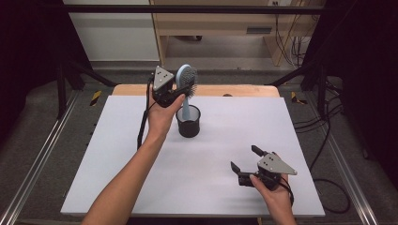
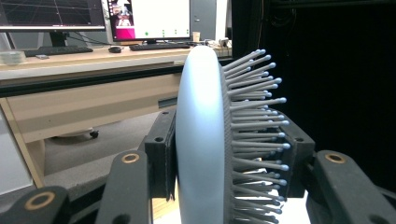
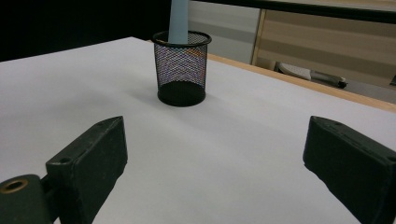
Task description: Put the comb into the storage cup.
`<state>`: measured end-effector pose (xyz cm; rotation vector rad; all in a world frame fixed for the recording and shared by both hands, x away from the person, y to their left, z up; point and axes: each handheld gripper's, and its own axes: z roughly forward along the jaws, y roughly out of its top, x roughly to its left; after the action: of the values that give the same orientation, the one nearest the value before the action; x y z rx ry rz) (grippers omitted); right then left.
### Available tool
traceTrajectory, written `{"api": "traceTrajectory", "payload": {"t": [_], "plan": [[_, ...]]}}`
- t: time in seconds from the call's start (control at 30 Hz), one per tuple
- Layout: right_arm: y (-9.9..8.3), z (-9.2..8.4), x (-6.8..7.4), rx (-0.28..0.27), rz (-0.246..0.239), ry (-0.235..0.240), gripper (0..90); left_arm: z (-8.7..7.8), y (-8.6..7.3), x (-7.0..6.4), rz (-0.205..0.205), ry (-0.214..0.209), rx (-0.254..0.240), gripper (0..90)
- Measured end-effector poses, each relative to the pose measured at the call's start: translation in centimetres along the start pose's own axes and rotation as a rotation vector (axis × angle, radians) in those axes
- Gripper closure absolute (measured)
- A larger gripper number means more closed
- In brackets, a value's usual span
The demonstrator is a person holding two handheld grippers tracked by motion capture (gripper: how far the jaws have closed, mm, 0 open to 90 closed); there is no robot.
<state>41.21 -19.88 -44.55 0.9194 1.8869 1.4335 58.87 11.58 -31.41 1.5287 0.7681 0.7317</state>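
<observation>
Left gripper fingers clamp the head of one pale blue hairbrush, bristles grey and ball-tipped. Its handle stands upright in one black mesh cup at desk centre-rear. Right gripper: fingers wide, empty, above near-right desk.

No text I can read anywhere. From my left gripper view, the two monitors on the far desk show windows and perhaps lines of writing, too small and blurred to make out.
</observation>
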Motion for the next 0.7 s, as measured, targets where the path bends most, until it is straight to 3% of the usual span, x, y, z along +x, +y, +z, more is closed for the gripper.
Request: {"api": "traceTrajectory", "payload": {"t": [0.7], "plan": [[-0.1,0.0,0.0,0.007,0.0,0.002,6.8,0.6,-2.3,0.3,-0.016,0.001,0.018,49.9]]}}
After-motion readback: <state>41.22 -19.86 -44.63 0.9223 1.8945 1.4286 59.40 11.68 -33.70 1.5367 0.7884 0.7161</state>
